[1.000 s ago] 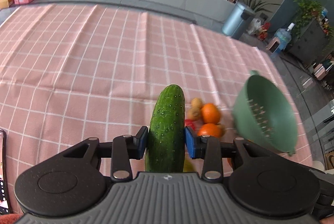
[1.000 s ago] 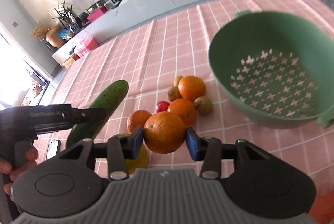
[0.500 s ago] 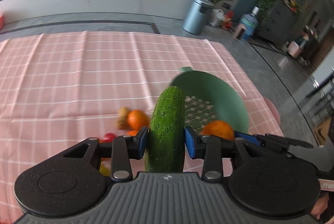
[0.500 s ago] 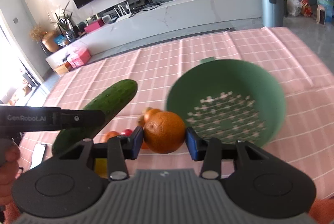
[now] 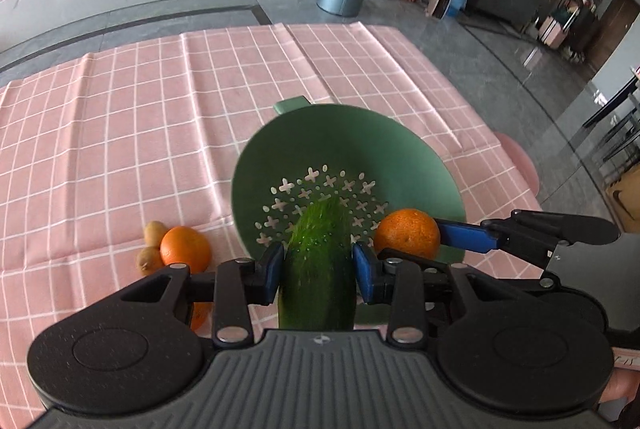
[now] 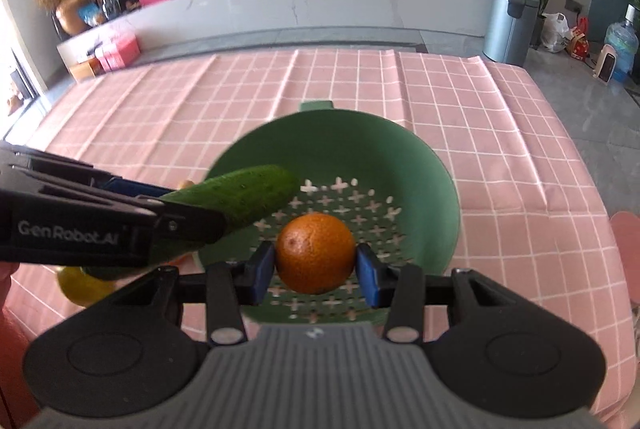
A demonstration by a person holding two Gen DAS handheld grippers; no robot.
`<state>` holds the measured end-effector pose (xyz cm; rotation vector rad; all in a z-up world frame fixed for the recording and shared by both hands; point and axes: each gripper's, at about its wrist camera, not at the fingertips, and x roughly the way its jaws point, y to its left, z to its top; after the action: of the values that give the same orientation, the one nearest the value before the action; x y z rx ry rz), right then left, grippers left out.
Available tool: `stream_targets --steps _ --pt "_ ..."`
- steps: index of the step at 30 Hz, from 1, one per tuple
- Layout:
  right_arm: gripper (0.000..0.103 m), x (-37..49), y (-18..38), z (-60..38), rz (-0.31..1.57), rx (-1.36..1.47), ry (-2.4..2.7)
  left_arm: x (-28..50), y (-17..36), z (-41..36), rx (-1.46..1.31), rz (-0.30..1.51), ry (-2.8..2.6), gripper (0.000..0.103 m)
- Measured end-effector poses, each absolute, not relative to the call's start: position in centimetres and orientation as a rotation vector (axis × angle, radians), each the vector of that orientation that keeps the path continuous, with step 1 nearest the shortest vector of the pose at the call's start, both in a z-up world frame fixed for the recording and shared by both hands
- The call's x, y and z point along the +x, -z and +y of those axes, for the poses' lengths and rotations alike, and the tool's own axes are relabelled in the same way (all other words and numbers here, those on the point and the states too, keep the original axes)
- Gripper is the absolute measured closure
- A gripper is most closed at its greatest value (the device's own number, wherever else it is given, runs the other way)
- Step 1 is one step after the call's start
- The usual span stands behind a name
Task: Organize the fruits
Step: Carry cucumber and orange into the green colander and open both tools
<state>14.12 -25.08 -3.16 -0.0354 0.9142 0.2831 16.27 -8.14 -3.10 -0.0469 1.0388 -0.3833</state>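
Observation:
My left gripper [image 5: 318,267] is shut on a green cucumber [image 5: 318,261] and holds it over the near rim of a green colander [image 5: 360,149]. My right gripper [image 6: 316,269] is shut on an orange [image 6: 316,253] and holds it above the colander's [image 6: 400,157] perforated bottom. The cucumber [image 6: 240,193] reaches in from the left in the right wrist view. The held orange [image 5: 406,233] shows at the right in the left wrist view. The colander holds no fruit.
On the pink checked tablecloth [image 5: 120,133], left of the colander, lie another orange [image 5: 185,245] and two small brown fruits [image 5: 154,233]. A yellow fruit [image 6: 80,287] lies under the left gripper. The table's right edge [image 5: 516,165] is close to the colander.
Both grippers have moved over the colander with their fruit. The cucumber and the held orange now hang above its bowl, and the loose fruits have fallen to the left.

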Motion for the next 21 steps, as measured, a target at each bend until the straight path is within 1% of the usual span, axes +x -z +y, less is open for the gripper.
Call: stream_targets --steps 5,11,15,21 --pt "0.062 15.8 4.6 -25.3 0.955 -0.062 -0.284 17.3 4.2 -9.5 0.015 1.068 0.391 0.062" --pt "0.062 16.9 6.2 -25.0 0.999 -0.088 -0.291 18.0 3.8 -10.5 0.067 1.049 0.407 0.062" --pt "0.062 17.3 6.9 -24.7 1.018 -0.112 -0.291 17.7 3.8 -10.5 0.08 1.05 0.419 0.062" --pt "0.062 17.3 7.3 -24.5 1.021 -0.125 -0.294 17.6 3.9 -9.6 0.049 1.105 0.421 0.062"
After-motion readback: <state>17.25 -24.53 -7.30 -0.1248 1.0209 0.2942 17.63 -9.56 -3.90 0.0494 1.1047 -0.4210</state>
